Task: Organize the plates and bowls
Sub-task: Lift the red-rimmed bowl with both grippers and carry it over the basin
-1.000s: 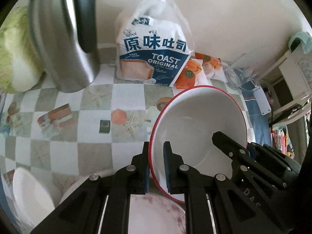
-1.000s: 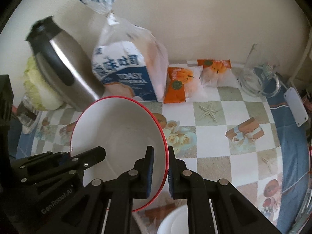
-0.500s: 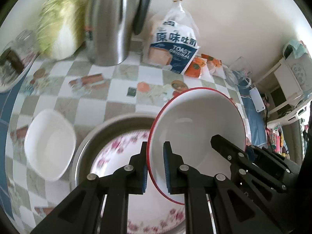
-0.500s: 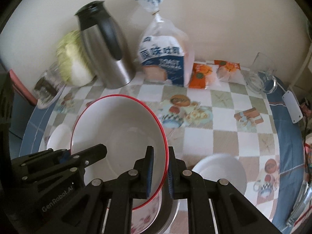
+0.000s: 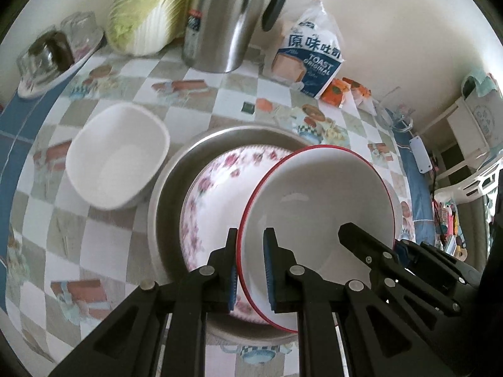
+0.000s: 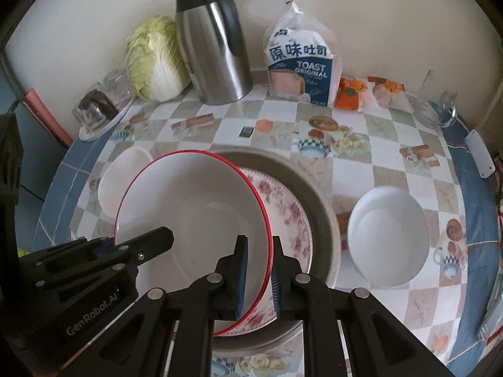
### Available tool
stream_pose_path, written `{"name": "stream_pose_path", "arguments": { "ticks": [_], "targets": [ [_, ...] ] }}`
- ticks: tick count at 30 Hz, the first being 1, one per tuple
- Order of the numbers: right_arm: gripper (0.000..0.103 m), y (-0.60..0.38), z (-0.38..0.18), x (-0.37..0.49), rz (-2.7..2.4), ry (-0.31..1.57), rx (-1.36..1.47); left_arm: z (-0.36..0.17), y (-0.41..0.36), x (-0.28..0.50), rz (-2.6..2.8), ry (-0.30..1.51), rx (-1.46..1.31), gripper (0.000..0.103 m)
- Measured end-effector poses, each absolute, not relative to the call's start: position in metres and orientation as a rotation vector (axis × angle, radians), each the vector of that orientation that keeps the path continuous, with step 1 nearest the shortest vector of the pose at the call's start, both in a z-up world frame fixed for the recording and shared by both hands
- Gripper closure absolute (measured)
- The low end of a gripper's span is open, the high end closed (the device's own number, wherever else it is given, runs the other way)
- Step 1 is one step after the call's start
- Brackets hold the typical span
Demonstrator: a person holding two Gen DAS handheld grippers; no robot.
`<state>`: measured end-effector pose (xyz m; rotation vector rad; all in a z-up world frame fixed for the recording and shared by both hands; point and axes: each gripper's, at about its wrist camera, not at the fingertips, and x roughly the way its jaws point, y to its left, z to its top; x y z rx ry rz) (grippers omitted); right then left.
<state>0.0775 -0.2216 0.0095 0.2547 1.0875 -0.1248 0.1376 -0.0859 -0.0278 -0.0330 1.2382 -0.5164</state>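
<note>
A white bowl with a red rim (image 5: 317,207) (image 6: 188,220) is held by both grippers over a floral plate (image 5: 213,194) (image 6: 289,220) that lies in a steel basin (image 5: 176,169) (image 6: 317,194). My left gripper (image 5: 250,267) is shut on the bowl's left rim. My right gripper (image 6: 259,275) is shut on its right rim. A white squarish bowl (image 5: 116,154) (image 6: 116,176) sits left of the basin. A white round bowl (image 6: 388,238) sits right of it.
At the back by the wall stand a steel thermos (image 6: 213,47), a cabbage (image 6: 154,56), a bag of toast bread (image 6: 301,62), orange snack packets (image 6: 349,92), a tray of upturned glasses (image 6: 100,110) and a glass jug (image 6: 437,106). The table has a blue rim (image 6: 471,188).
Both grippers have pulled back and up from the wall with the red-rimmed bowl. The bowl now hangs over the floral plate in the basin, and the side bowls have come into view.
</note>
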Motion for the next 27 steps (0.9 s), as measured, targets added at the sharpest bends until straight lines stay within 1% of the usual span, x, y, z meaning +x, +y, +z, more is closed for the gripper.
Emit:
{"name": "stream_pose_path", "arguments": {
  "ticks": [3, 6, 27],
  "targets": [
    [0.088, -0.214, 0.004, 0.073, -0.11, 1.093, 0.244, -0.033, -0.08, 0.135, -0.505, 1.241, -0.043, 0.089],
    [0.088, -0.208, 0.001, 0.072, -0.107, 1.092, 0.229, -0.036, -0.076, 0.137, -0.505, 1.244, -0.058, 0.086],
    [0.088, -0.212, -0.011, 0.063, -0.098, 1.05, 0.35, -0.047, -0.071, 0.141, -0.532, 1.271, -0.078, 0.086]
  ]
}}
